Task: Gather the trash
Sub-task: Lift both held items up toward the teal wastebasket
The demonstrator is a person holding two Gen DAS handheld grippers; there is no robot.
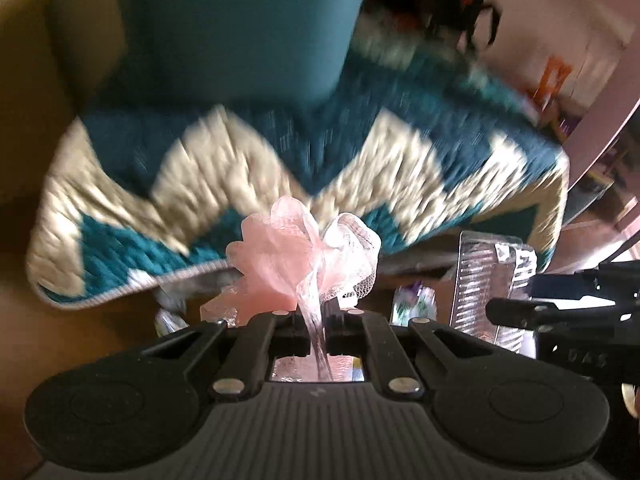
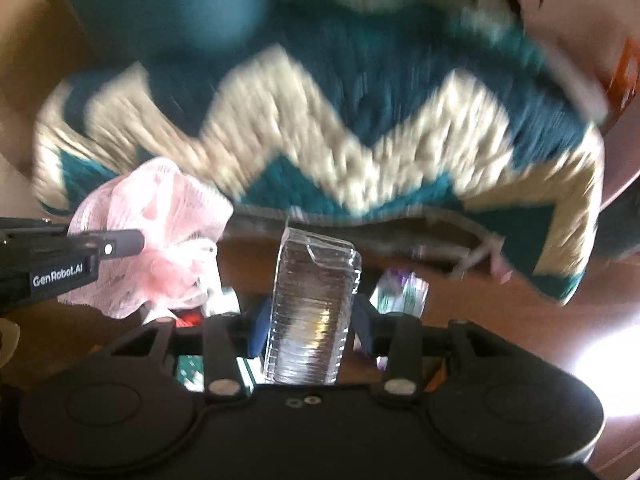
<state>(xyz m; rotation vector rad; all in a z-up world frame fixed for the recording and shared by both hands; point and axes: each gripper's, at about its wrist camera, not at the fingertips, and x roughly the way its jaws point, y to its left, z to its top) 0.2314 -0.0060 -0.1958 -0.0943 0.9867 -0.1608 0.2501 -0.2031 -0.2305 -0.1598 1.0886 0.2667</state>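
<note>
My left gripper [image 1: 316, 320] is shut on a strand of a pink mesh bath pouf [image 1: 296, 252], which bunches up above its fingertips over the floor. The same pink pouf [image 2: 160, 236] shows at the left of the right wrist view, beside the left gripper's black finger [image 2: 120, 246]. My right gripper [image 2: 308, 320] is shut on a clear ribbed plastic container [image 2: 312, 312], held upright between its blue-padded fingers. That container [image 1: 492, 280] also appears at the right in the left wrist view, next to the right gripper's fingers [image 1: 560, 312].
A teal and cream zigzag rug [image 1: 280, 152] lies below on a brown wooden floor [image 2: 520, 312]. A teal bin [image 1: 240, 20] stands at the rug's far side. A crumpled purple-and-white wrapper [image 2: 400, 288] lies on the floor near the rug's edge. A white bag [image 1: 560, 40] sits far right.
</note>
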